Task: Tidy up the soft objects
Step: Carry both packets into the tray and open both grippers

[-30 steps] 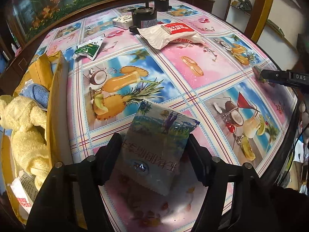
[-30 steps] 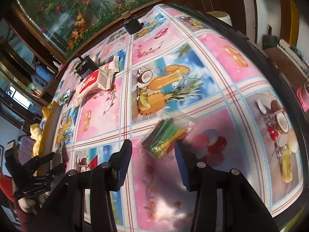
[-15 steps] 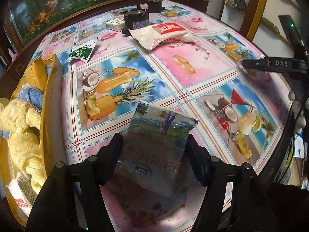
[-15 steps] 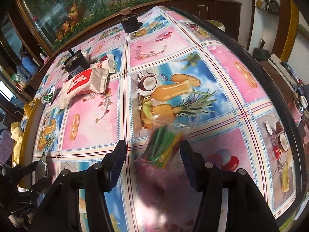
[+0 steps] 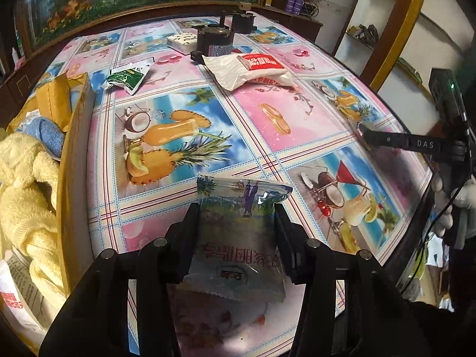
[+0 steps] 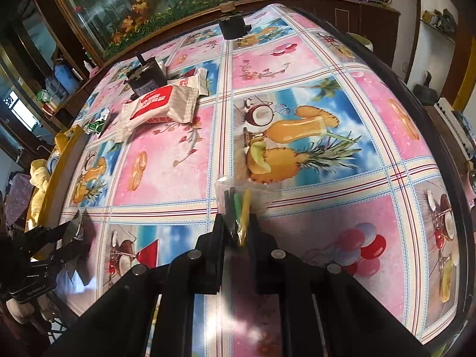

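Observation:
A printed blue-green packet (image 5: 238, 238) lies near the table's front edge, between the fingers of my left gripper (image 5: 236, 211). The jaws are closing, and both pads press on the packet's sides. My right gripper (image 6: 236, 218) is shut on a clear bag of green, yellow and black sticks (image 6: 238, 196), which stands up crumpled between the pads. In the left wrist view the right gripper (image 5: 366, 136) shows at the right edge. In the right wrist view the left gripper (image 6: 71, 229) is at the far left.
A yellow box (image 5: 74, 154) at the table's left edge holds a yellow towel (image 5: 26, 178) and a blue cloth (image 5: 47, 134). Further back lie a white and red pack (image 5: 253, 68), a green sachet (image 5: 128, 77) and a black device (image 5: 214, 41). The table edge (image 5: 416, 208) runs close on the right.
The left jaws have narrowed onto the packet's sides. The right jaws, wide around the clear bag before, have closed and pinched it upright.

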A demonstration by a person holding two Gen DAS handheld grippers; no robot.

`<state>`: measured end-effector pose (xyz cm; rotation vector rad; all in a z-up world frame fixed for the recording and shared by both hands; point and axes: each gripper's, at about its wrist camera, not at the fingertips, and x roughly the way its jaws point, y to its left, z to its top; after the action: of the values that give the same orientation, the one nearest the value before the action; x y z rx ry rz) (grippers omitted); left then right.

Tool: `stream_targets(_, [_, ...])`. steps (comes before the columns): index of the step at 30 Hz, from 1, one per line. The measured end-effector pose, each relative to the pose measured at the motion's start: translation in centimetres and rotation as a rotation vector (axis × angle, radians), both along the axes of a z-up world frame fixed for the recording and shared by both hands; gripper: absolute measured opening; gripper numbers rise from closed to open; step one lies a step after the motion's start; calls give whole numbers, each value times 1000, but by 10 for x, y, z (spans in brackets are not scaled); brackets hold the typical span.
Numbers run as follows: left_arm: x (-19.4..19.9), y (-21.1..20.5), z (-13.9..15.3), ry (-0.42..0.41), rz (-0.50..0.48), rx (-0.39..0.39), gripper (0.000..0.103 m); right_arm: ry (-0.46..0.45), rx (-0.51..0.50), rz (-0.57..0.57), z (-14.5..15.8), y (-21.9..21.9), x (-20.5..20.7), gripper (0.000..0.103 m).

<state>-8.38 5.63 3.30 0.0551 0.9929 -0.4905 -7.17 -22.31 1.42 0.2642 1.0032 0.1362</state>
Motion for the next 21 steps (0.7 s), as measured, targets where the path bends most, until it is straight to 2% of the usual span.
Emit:
stream_targets(3, [-6, 19, 17, -6, 39, -117, 48, -23, 37, 18, 9, 4, -2, 12])
stream_targets(8, [-17, 61, 49, -58, 133, -207, 48, -51, 102, 103, 29, 27, 2, 12])
stream_targets(14, [-19, 131, 70, -120, 313, -156, 48, -59, 182, 292, 48, 91, 17, 12])
stream_targets(17, [-16, 162, 65, -120, 407, -100, 48, -54, 209, 385, 54, 130, 24, 12])
stream_targets(21, [-9, 198, 48, -94, 508, -62, 48, -36, 227, 511, 59, 188, 29, 12])
